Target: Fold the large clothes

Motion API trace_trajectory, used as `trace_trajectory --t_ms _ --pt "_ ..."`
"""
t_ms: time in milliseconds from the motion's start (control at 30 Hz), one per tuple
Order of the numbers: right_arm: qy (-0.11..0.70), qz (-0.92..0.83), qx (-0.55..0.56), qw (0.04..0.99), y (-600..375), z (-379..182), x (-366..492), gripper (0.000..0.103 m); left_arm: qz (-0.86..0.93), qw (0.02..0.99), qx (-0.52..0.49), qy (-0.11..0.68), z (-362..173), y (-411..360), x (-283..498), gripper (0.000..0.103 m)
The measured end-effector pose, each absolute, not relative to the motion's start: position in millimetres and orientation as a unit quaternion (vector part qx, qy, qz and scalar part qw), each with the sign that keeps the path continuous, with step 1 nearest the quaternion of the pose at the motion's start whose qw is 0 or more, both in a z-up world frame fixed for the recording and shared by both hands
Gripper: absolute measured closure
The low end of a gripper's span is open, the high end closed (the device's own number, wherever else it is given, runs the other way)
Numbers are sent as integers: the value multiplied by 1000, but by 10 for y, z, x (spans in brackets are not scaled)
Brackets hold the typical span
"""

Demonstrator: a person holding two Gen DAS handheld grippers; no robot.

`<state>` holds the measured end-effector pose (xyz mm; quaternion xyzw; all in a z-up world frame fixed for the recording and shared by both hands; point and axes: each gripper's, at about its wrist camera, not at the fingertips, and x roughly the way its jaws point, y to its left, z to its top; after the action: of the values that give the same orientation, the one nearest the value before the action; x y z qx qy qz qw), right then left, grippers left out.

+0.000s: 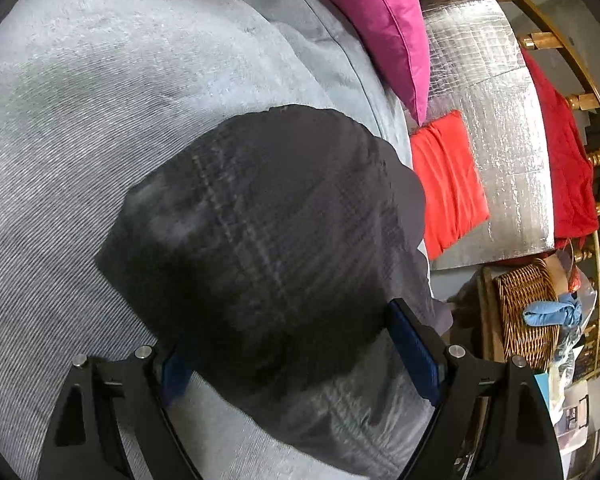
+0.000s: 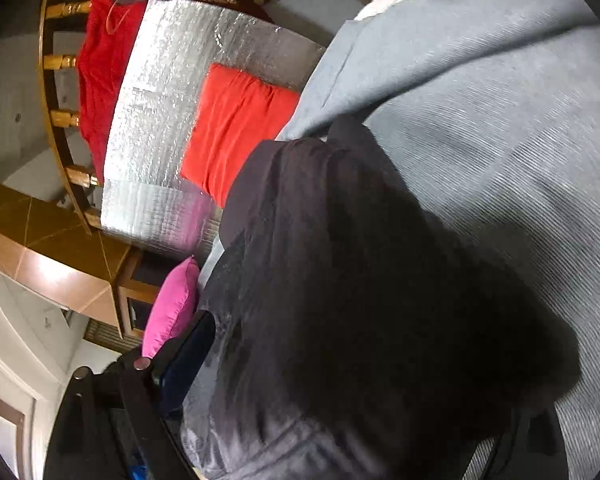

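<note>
A dark garment [image 1: 260,232], black with a faint lighter check, lay bunched on a grey-blue ribbed bedcover [image 1: 80,152], close to the bed's edge. In the left wrist view its near hem draped over and between the fingers of the left hand-held gripper [image 1: 296,348]. The jaws stood wide apart, the right blue pad [image 1: 416,348] bare beside the cloth and the left pad half covered, so the fingers were spread and not pinching the fabric.

In the right wrist view the same garment [image 2: 360,280] filled the lower middle of the frame and hid most of the right hand-held gripper [image 2: 340,392]. Only its left finger [image 2: 188,356] showed, at the cloth's edge; the other finger was buried under fabric, so I cannot tell whether that gripper was spread or clamped.

Beyond the bed edge a silver quilted foil mat [image 1: 496,128] lay alongside, with an orange-red folded cloth [image 1: 448,184] on it, near the garment. A darker red cloth [image 1: 564,160] lay along the mat's far side against wooden rails [image 1: 596,160]. A magenta pillow [image 1: 380,20] leaned at the bed's edge. A wicker basket [image 1: 524,316] stood past the mat, a blue cloth [image 1: 552,312] resting on its rim.
</note>
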<state>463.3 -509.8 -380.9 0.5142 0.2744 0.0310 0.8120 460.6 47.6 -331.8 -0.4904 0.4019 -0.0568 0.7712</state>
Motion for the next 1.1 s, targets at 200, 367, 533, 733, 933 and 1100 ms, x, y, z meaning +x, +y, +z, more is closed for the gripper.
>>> trace_trajectory --t_ms 200,367,533,733,933,1100 --pt "289 9 476 831 -5091 -3758 4647 57 -37 778 -474 410 -3309 480 4667 38" --pt "282 5 444 851 -5001 -3574 4575 67 -46 794 -451 406 -3146 483 4602 65" --pt "282 12 437 854 -4977 -3457 4411 68 -55 803 -440 398 -2929 503 4438 70" --pt "292 21 438 850 -4995 -3352 4020 68 -60 795 -435 418 -2888 563 4150 70" --pt "293 27 450 843 -4916 -3359 3575 68 -57 799 -417 429 -2870 672 3644 70" --pt "295 35 458 838 -4829 -3405 3088 68 -54 801 -415 427 -2901 766 3255 71"
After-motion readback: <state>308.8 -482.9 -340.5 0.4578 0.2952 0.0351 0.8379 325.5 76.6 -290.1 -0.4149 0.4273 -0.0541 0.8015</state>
